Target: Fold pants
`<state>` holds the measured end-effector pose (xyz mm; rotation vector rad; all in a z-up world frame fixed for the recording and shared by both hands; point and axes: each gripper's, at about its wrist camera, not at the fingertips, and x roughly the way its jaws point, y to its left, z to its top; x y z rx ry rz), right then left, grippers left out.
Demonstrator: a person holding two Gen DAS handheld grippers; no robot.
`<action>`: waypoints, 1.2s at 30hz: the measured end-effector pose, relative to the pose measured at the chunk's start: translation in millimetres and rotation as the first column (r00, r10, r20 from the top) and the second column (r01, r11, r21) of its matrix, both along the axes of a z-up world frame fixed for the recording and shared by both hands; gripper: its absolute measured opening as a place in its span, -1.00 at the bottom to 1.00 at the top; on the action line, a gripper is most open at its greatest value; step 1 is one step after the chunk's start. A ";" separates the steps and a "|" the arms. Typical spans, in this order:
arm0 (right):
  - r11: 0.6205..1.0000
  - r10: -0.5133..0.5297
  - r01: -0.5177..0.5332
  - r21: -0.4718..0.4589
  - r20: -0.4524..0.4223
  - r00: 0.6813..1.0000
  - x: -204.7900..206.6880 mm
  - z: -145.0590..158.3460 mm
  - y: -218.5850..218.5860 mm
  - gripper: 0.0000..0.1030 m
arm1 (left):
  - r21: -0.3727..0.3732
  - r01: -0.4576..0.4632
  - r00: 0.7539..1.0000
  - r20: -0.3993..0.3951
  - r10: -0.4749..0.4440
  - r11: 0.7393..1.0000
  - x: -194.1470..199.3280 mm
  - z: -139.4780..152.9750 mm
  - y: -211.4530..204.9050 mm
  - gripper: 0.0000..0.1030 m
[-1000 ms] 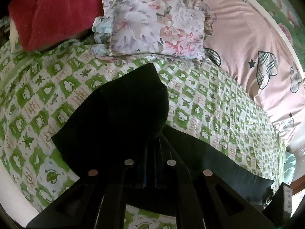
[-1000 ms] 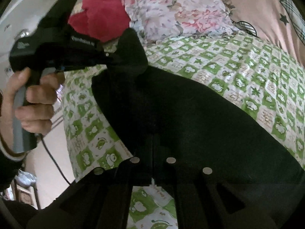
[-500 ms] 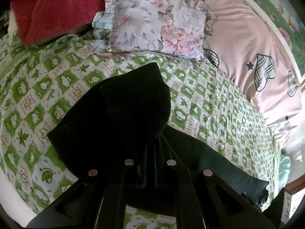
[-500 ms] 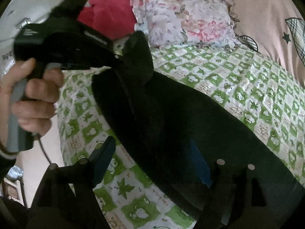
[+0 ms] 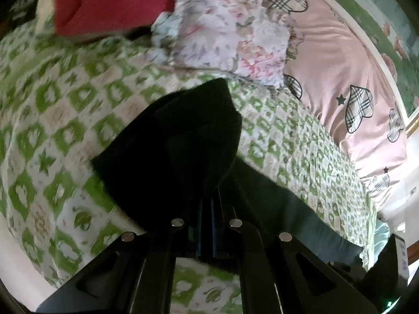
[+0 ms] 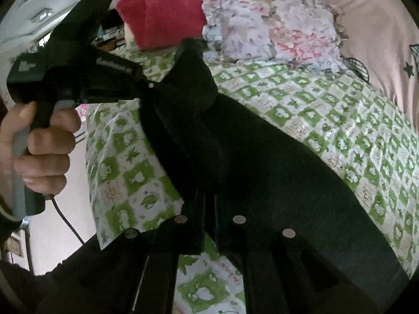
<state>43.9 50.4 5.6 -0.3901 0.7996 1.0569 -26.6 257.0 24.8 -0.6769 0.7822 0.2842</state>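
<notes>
Black pants (image 5: 178, 146) lie on a green-and-white checked bedsheet (image 5: 60, 120). My left gripper (image 5: 207, 209) is shut on the pants' edge, lifting a bunched fold above the bed. In the right wrist view the pants (image 6: 262, 162) stretch diagonally across the bed. My right gripper (image 6: 208, 209) is shut on the pants' near edge. The left gripper (image 6: 157, 89) shows there at upper left, held by a hand, clamped on the raised end of the pants.
A floral pillow (image 5: 230, 34) and a red blanket (image 5: 112, 2) lie at the head of the bed. A pink duvet with plaid hearts (image 5: 353, 83) runs along the right. The bed's edge (image 6: 91, 183) and floor are at the left.
The right gripper, open half a second ago, has closed on the pants' near edge. The left gripper has carried its bunched fold slightly right and farther over the bed.
</notes>
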 end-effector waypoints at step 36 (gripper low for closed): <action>0.976 -0.147 0.178 0.126 -0.227 0.963 49.8 7.8 -22.2 -0.22 | -0.043 -0.173 0.969 -0.184 0.162 0.984 -13.4 -16.7 45.5 0.48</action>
